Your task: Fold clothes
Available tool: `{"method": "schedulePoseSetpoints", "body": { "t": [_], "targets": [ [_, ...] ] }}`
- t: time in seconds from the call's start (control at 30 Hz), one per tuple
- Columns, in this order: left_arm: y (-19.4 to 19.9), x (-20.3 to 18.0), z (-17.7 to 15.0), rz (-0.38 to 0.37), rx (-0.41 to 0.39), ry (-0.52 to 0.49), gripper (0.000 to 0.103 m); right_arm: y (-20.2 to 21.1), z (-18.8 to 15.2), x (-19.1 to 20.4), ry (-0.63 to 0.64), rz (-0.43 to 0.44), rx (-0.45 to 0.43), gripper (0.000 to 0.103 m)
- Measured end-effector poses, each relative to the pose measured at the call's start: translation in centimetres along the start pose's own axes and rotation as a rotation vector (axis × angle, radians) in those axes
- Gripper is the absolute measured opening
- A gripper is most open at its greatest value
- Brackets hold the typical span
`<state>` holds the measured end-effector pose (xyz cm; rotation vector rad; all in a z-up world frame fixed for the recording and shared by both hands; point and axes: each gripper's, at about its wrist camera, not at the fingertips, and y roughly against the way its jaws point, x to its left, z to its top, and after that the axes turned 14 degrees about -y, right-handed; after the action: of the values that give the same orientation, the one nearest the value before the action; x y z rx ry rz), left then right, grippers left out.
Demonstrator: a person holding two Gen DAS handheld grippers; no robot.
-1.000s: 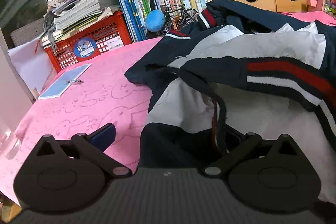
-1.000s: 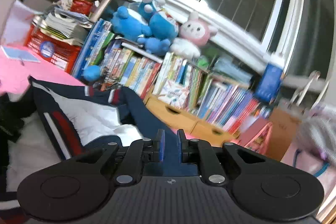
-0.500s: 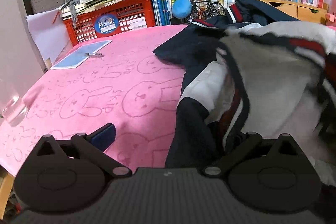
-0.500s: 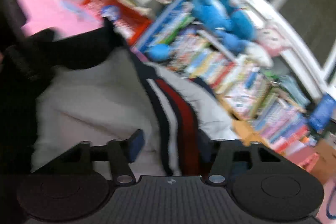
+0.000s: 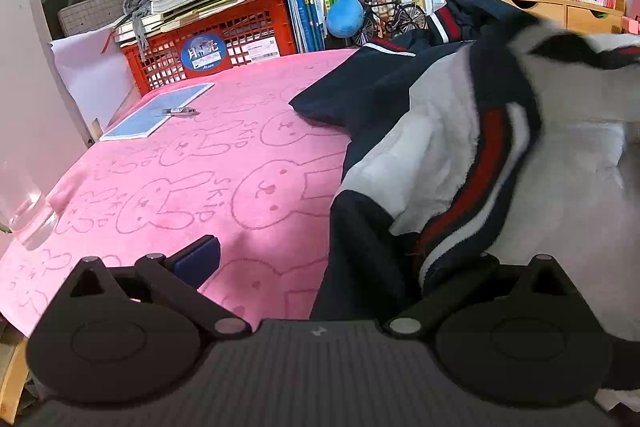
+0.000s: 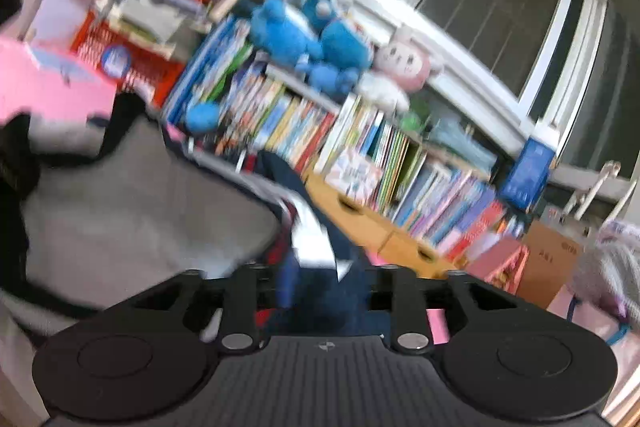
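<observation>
We are mid-fold: the jacket (image 5: 460, 147) lies heaped on the pink blanket (image 5: 200, 167). Our left gripper (image 5: 320, 259) gapes wide with cloth between its jaws; whether the right gripper (image 6: 324, 291) pinches fabric, we cannot tell. Next, we must spread it flat.

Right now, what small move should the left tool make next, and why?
Probably close the left tool on the jacket: it stands open with navy fabric draped over its right finger. The right tool has fabric between its fingers, though blur hides whether it grips.
</observation>
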<state>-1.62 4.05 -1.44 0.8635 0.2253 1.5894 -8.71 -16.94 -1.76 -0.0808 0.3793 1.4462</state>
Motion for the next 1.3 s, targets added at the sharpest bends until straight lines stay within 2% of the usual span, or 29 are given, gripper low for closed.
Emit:
{"method": "schedulePoseSetpoints", "body": {
  "t": [0.03,0.17,0.2,0.27,0.3,0.37,0.4,0.43,0.5,0.6,0.63,0.73,0.8,0.87,1.0,1.1,1.17,1.27,1.3],
  "targets": [
    [0.1,-0.2,0.1,0.001,-0.003,-0.011,0.103,-0.2,-0.4,0.5,0.013,0.002,0.011,0.064],
    [0.6,-1.6,0.6,0.022,-0.029,-0.096,0.103,-0.4,-0.6,3.6,0.057,0.074,-0.008,0.070],
    [0.7,-2.0,0.8,0.037,-0.034,-0.120,0.103,-0.5,-0.6,4.4,0.070,0.089,-0.013,0.075],
    [0.6,-2.8,1.1,0.060,-0.040,-0.154,0.103,-1.7,-0.8,6.2,0.103,0.070,-0.014,0.075],
    [0.4,-2.8,1.2,0.063,-0.040,-0.150,0.103,-2.7,-1.2,6.8,0.113,0.046,-0.003,0.071],
    [0.1,-2.7,1.3,0.064,-0.041,-0.136,0.103,-4.1,-1.6,6.7,0.098,0.012,0.035,0.043],
    [-0.1,-2.4,1.3,0.063,-0.043,-0.125,0.103,-4.4,-1.7,6.2,0.077,0.000,0.052,0.021],
    [-0.2,-2.2,1.3,0.070,-0.045,-0.115,0.103,-4.0,-1.5,5.0,0.031,0.004,0.059,0.014],
    [-0.4,-1.5,1.0,0.109,-0.042,-0.081,0.103,-3.1,-1.2,2.5,-0.057,0.008,0.070,0.014],
    [-0.6,-0.2,0.6,0.148,-0.032,-0.032,0.103,-0.1,0.0,-2.9,-0.163,-0.058,0.024,0.014],
    [-0.1,0.3,0.4,0.130,-0.042,-0.023,0.103,0.8,0.4,-4.8,-0.195,-0.082,0.016,0.016],
    [2.0,1.4,-0.1,0.067,-0.084,-0.001,0.103,3.6,1.1,-9.7,-0.283,-0.060,0.053,0.017],
    [4.5,1.5,-0.2,0.053,-0.123,-0.021,0.103,5.8,1.0,-11.7,-0.333,-0.020,0.083,0.017],
    [7.0,2.0,-0.5,0.048,-0.169,-0.048,0.103,8.3,0.9,-13.0,-0.328,0.001,0.092,0.017],
    [11.9,3.9,-2.2,-0.073,-0.244,-0.078,0.103,13.0,0.5,-14.7,-0.313,0.008,0.110,0.017],
    [13.3,3.5,-4.1,-0.147,-0.215,-0.119,0.103,15.2,-1.1,-15.9,-0.338,0.040,0.199,0.017],
    [14.2,3.2,-5.5,-0.195,-0.195,-0.147,0.103,15.5,-3.3,-15.7,-0.325,0.080,0.303,0.017],
    [13.0,1.2,-8.2,-0.225,-0.066,-0.221,0.103,15.1,-7.1,-14.6,-0.285,0.148,0.481,0.019],
    [12.1,0.4,-9.2,-0.239,-0.007,-0.232,0.103,14.7,-8.5,-14.0,-0.269,0.170,0.553,0.023]
  ]
}}
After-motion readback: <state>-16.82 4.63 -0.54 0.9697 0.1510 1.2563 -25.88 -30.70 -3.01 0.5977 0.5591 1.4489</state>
